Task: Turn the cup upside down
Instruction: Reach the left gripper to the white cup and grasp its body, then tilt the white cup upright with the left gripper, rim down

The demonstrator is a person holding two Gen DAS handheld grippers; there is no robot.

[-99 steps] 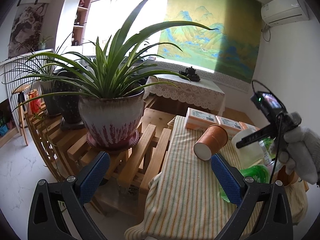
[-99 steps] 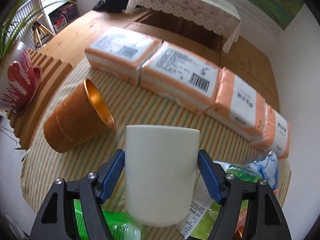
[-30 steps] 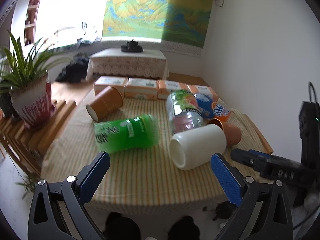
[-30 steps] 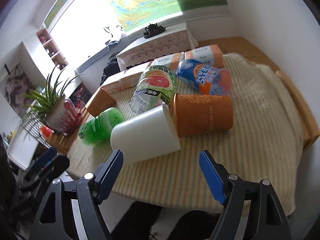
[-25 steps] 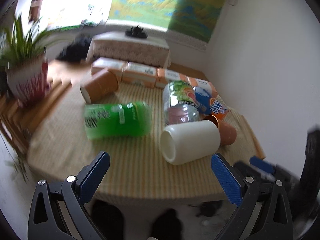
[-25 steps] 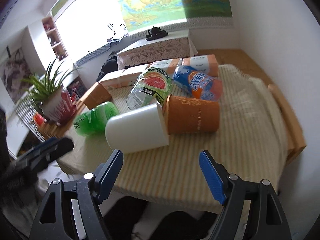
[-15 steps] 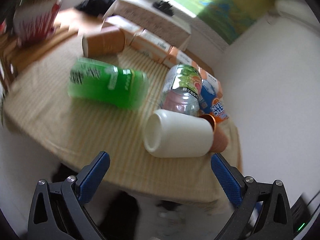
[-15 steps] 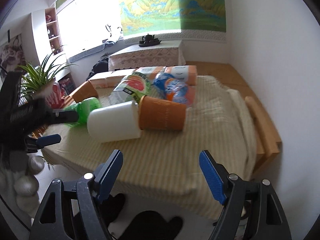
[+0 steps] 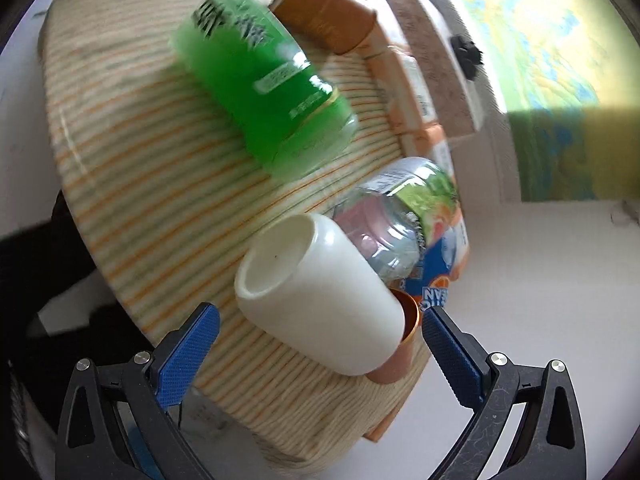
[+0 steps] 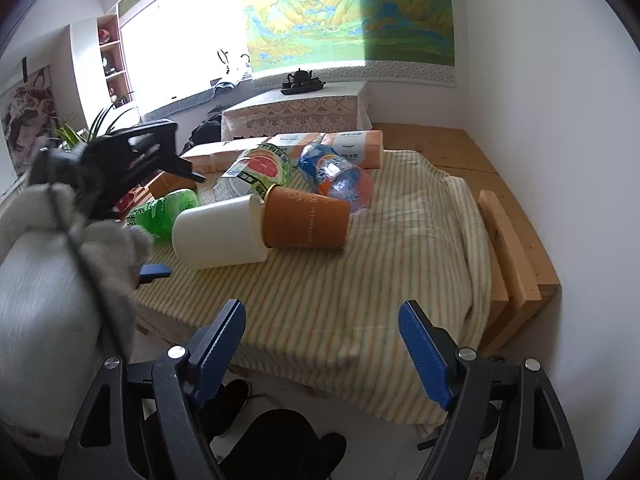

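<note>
A white cup [image 9: 320,296] lies on its side on the striped tablecloth [image 9: 140,184], its mouth pressed against the open mouth of an orange cup [image 9: 396,344]. It also shows in the right wrist view [image 10: 218,230], next to the orange cup [image 10: 306,222]. My left gripper [image 9: 318,340] is open, tilted, with its fingers on either side of the white cup, not touching it. In the right wrist view the left gripper [image 10: 120,168] hovers at the table's left. My right gripper [image 10: 322,328] is open and empty, back from the table's front edge.
A green bottle [image 9: 264,88], a clear bottle with a grapefruit label [image 10: 256,174] and a blue-and-orange bottle [image 10: 336,176] lie by the cups. Another orange cup [image 9: 324,16] and tissue packs [image 10: 352,146] lie further back. A wooden frame [image 10: 508,248] borders the table's right side.
My left gripper has swung in, rolled and closed in on the white cup, which now sits between its fingers. My right gripper has let go of the white cup and drawn back.
</note>
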